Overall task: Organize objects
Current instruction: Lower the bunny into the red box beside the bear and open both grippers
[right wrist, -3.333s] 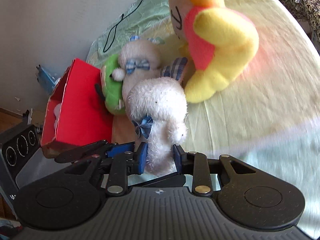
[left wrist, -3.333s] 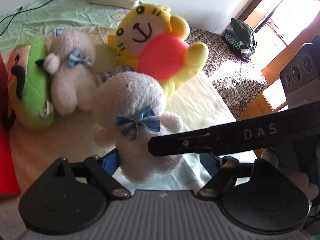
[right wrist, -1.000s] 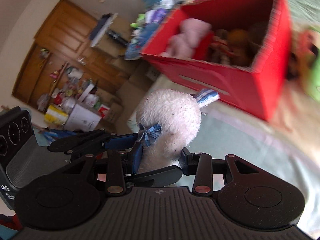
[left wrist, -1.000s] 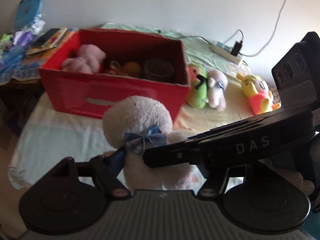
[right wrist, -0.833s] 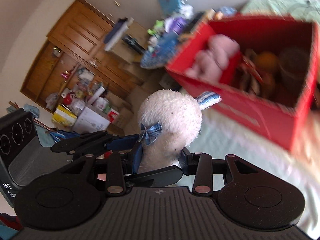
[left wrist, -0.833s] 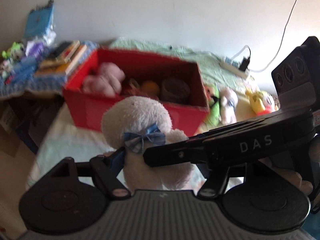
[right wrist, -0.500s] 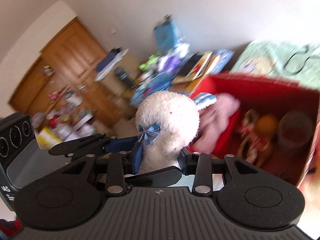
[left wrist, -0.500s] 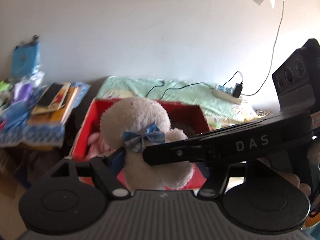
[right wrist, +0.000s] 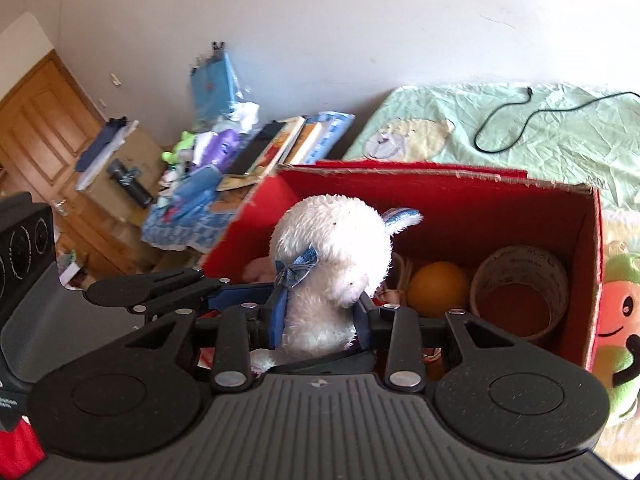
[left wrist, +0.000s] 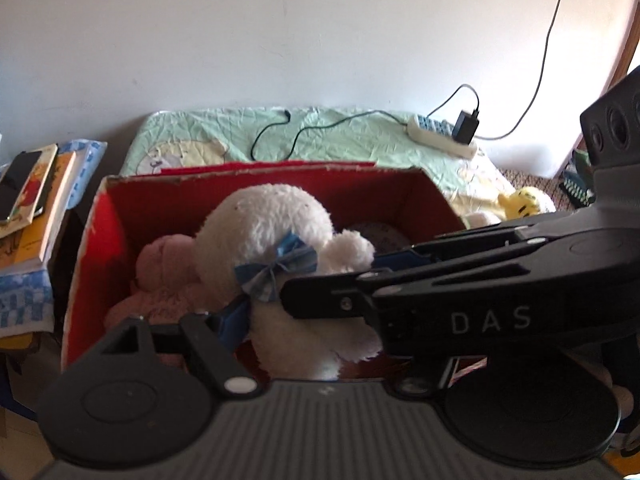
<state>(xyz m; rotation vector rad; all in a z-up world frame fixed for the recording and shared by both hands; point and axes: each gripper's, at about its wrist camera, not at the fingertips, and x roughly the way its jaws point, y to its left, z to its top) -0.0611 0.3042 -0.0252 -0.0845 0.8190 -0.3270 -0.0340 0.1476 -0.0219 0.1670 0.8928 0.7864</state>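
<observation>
A white plush toy (left wrist: 272,240) with a blue bow hangs over the open red box (left wrist: 260,172). My left gripper (left wrist: 316,332) is shut on its lower body; only the left blue pad shows, since my right gripper (left wrist: 336,280) crosses in front. In the right wrist view my right gripper (right wrist: 320,314) is shut on the white plush toy (right wrist: 332,256) from both sides, just above the red box (right wrist: 440,172). One of the left gripper's fingers (right wrist: 236,295) reaches the plush from the left.
The box holds a pink plush (left wrist: 164,280), an orange ball (right wrist: 438,288) and a tape roll (right wrist: 520,292). A green plush (right wrist: 616,320) and a yellow plush (left wrist: 524,206) lie right of the box. Books (left wrist: 28,200) are stacked at its left. A power strip (left wrist: 440,136) lies behind.
Both grippers have carried the white plush from the bed beside the other toys to a spot over the red box. It has dropped lower toward the box's inside.
</observation>
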